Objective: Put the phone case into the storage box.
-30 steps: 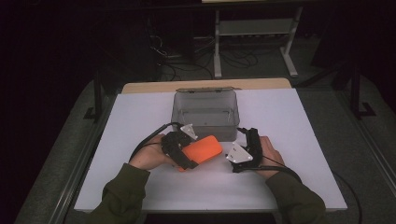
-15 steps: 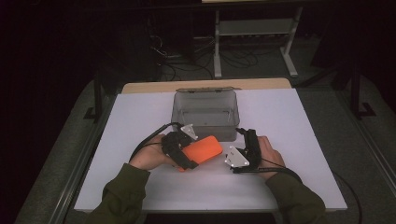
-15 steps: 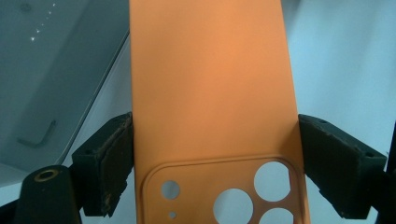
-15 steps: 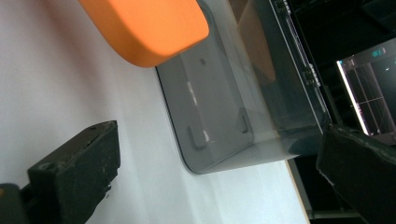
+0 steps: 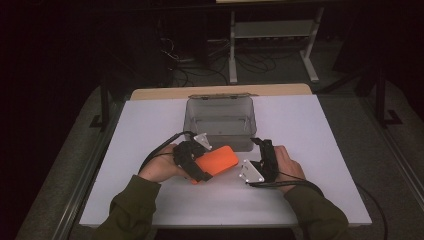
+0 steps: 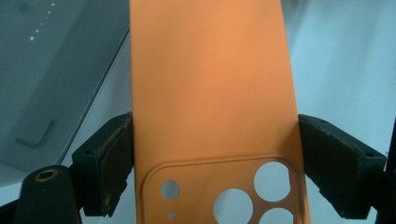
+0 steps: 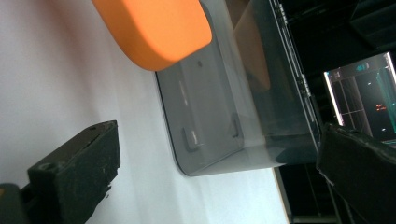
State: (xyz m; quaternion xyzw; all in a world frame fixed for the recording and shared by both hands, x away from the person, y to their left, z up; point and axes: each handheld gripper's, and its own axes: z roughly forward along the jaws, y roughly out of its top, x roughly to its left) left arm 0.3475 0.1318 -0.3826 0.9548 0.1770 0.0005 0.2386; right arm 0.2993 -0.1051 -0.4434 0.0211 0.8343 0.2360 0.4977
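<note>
A flat orange plastic phone case [image 6: 210,102] is clamped by its long edges in the left gripper [image 5: 196,161], just before a clear grey plastic box [image 5: 220,120]; the right gripper [image 5: 260,162] is held agape beside the case's free end

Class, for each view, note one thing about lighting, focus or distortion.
High view: bright table, surroundings nearly black. Left gripper view: orange phone case evenly lit and slightly soft up close. Right gripper view: grey box tilted, glowing screen behind.
</note>
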